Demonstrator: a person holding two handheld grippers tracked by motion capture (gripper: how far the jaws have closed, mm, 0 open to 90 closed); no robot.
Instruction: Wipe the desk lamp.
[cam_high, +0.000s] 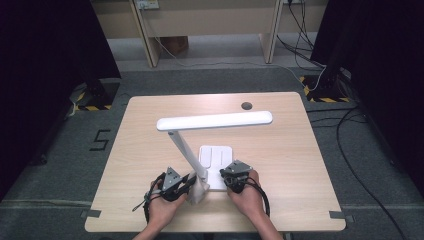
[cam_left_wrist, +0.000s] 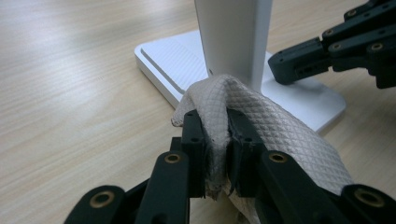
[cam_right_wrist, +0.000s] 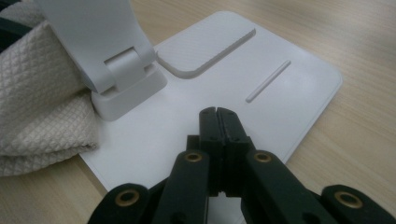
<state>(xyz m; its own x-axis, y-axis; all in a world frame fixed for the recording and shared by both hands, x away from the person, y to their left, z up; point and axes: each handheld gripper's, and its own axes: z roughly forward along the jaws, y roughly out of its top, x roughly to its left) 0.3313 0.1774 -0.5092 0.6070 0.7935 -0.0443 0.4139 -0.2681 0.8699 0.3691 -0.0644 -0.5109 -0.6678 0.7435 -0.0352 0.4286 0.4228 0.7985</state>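
My left hand-held gripper (cam_left_wrist: 217, 135) is clamped on a fold of the white quilted cloth (cam_left_wrist: 275, 126), both jaws pinching it tight, with the rest of the cloth draped over the right jaw and down toward me. The cloth sits against the foot of the lamp's stem (cam_left_wrist: 233, 37), right where the stem meets the lamp base (cam_left_wrist: 163, 58), near my edge of the surface (cam_high: 150, 130). My right hand-held gripper (cam_right_wrist: 218, 116) has its jaws pressed together with nothing between them, its tips resting over the flat white base, which I judge is there to pin the lamp down while I wipe.

To do this step well, I think I should keep the pinch firm, so the cloth does not slip out, and press the bunched part flat against the stem rather than dabbing with the fold's edge. The hinge block (cam_right_wrist: 128, 79) at the stem's foot has corners that can catch the cloth, so I would work around it in short strokes. The stem leans and carries the long lamp head (cam_high: 215, 121) high above, so a hard sideways push could tip the lamp; steady downward pressure from my right hand-held gripper on the base should stop that. I would also keep the 2 hand-held grippers from knocking together, since they are near each other beside the stem.
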